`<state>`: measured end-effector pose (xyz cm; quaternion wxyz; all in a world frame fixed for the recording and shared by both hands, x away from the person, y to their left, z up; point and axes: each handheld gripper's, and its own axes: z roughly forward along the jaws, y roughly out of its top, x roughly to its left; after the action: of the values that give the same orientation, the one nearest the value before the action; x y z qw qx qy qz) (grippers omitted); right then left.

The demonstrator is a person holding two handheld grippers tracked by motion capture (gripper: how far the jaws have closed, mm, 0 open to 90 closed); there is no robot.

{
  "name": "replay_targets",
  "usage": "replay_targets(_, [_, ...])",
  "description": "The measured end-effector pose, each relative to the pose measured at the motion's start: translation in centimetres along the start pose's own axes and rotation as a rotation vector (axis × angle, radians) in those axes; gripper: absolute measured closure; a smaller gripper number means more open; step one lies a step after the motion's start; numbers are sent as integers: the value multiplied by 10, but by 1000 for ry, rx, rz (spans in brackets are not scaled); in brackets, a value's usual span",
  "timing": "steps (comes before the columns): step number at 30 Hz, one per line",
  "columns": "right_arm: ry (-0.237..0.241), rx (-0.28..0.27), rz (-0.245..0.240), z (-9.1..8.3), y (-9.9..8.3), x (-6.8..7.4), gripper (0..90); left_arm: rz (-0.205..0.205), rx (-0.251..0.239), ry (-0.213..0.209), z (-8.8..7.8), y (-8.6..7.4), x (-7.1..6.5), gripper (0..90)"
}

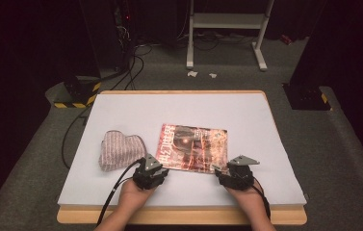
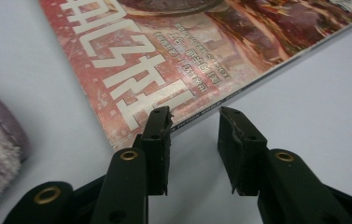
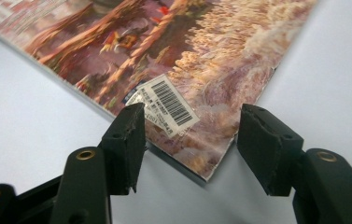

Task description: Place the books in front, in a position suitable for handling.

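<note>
i have the magazine (image 1: 192,147) lying flat in the middle of the bench (image 1: 265,125), with a folded cloth (image 1: 120,148) just beside it on the left. my left tongs (image 2: 194,122) sit at the near left corner. they are not clenched, and nothing is between them; 1 jaw tip touches the cover edge, the other is over bare bench. my right tongs (image 3: 191,125) are at the near right corner, by the barcode sticker (image 3: 164,106). they are released too, and the corner of the magazine lies between the jaws with no squeeze on it.

here is what i think could go wrong. the magazine is thin and lies flat, so the jaws may slide over the top and catch nothing. if i push in, the whole thing may just slip away across the smooth bench. the left tongs may pinch only the cover sheet and bend or tear it. if 1 side grabs and the other misses, the magazine may twist or flop open. it could also bump the cloth.
</note>
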<state>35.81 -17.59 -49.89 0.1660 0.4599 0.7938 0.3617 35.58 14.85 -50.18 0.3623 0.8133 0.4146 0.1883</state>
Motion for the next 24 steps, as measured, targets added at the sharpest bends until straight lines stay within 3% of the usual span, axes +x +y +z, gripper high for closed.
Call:
replay_targets(3, [19,-7,-18,0,-2,6,436,-21,-6,43,9,6,8,619])
replay_targets(10, [35,-4,-38,0,-3,14,451,-45,11,89,21,20,18,607])
replay_targets(15, [37,-5,-40,1,-3,14,458,-59,-3,78,16,20,20,562])
replay_targets(18, [32,-4,-50,1,-3,15,461,-54,-8,67,8,14,20,525])
replay_targets(20, [35,-6,-54,1,-3,16,473,-74,-33,51,0,6,22,511])
replay_targets(24, [56,0,-68,1,-3,23,485,-51,-19,59,-5,-1,21,479])
